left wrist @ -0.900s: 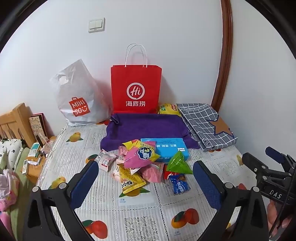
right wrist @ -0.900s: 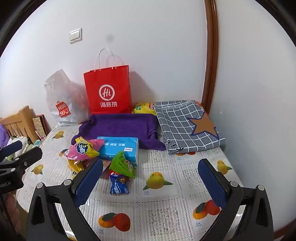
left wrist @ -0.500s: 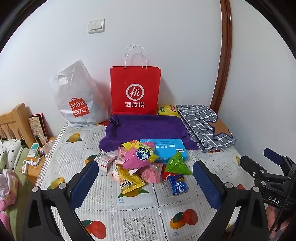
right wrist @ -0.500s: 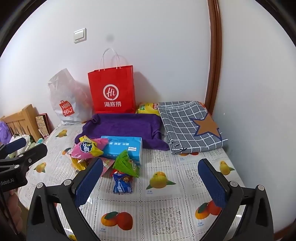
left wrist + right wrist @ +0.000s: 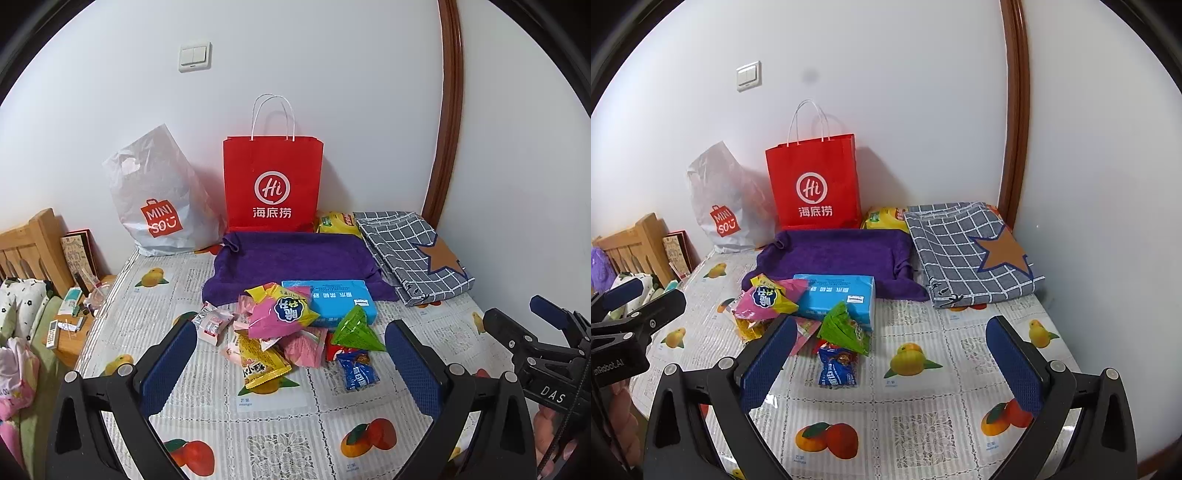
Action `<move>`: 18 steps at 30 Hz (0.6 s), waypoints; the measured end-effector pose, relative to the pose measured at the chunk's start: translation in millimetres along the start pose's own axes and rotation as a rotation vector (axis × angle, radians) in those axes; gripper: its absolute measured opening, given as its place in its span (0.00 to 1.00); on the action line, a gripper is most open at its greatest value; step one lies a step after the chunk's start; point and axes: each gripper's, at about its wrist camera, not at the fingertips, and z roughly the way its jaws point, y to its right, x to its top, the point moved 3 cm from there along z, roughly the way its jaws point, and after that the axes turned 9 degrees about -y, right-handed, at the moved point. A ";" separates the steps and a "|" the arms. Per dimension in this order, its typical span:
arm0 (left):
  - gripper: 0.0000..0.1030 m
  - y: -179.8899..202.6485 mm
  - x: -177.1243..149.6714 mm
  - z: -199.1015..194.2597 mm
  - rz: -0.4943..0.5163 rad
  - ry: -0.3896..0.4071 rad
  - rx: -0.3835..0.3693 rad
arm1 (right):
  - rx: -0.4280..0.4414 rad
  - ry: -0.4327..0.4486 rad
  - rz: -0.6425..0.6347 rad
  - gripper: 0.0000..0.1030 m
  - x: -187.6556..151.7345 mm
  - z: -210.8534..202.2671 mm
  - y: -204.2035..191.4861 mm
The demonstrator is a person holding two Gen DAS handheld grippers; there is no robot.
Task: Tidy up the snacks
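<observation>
Nothing is picked up yet; this looks like the approach step, before the first snack is taken. The snacks [image 5: 291, 332] lie in a loose heap on the fruit-print table [image 5: 280, 435], just in front of the purple towel [image 5: 295, 258], with a blue box [image 5: 332, 301] at the back of the heap touching the towel's front edge. A pink packet [image 5: 282, 314] sits on top, a yellow packet [image 5: 260, 363] and a small blue packet [image 5: 357, 371] lie at the near edge, and a green cone-shaped packet [image 5: 356, 332] leans beside the box. Behind the towel stand a red bag [image 5: 272, 184] and a white bag [image 5: 159, 199] against the wall; either may be where the snacks go, though that is only a guess. The left gripper [image 5: 291, 369] hovers above the table with its jaws spread wide and empty, aimed straight at the heap, the near packets framed between its fingers. The right gripper [image 5: 890, 365] is likewise wide and empty, held off to the right of the heap, so the small blue packet sits near its left finger and bare tablecloth fills most of its gap. Both are held level and side by side, each visible at the edge of the other's view. The next move likely calls for lowering one gripper onto a single loose packet at the heap's edge, since the wrappers are thin, slippery and overlapping, and a careless pinch could drag neighbours along.
</observation>
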 end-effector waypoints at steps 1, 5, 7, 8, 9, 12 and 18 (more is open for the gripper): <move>0.99 0.4 0.1 0.0 0.001 0.000 0.002 | 0.003 0.000 0.001 0.99 0.3 -0.2 0.1; 0.99 -1.1 -1.8 -0.2 0.000 0.002 -0.002 | 0.003 0.003 0.002 0.99 0.3 -1.3 0.0; 0.99 -0.6 -1.5 -0.2 -0.001 0.002 0.000 | 0.004 0.006 0.005 0.99 -1.3 -2.2 1.1; 0.99 -0.5 -1.3 -0.1 0.000 0.002 -0.002 | 0.006 0.006 0.005 0.99 -1.6 -2.7 1.3; 0.99 -0.1 -1.1 -0.1 0.002 0.001 -0.002 | 0.006 0.008 0.006 0.99 -2.0 -3.2 1.5; 0.99 0.8 -0.9 -1.1 0.004 0.004 0.002 | 0.006 0.008 0.003 0.99 -1.1 -3.9 1.3; 0.99 2.6 -0.4 -2.2 0.005 0.006 0.004 | 0.009 0.012 0.004 0.99 -1.8 -5.3 1.1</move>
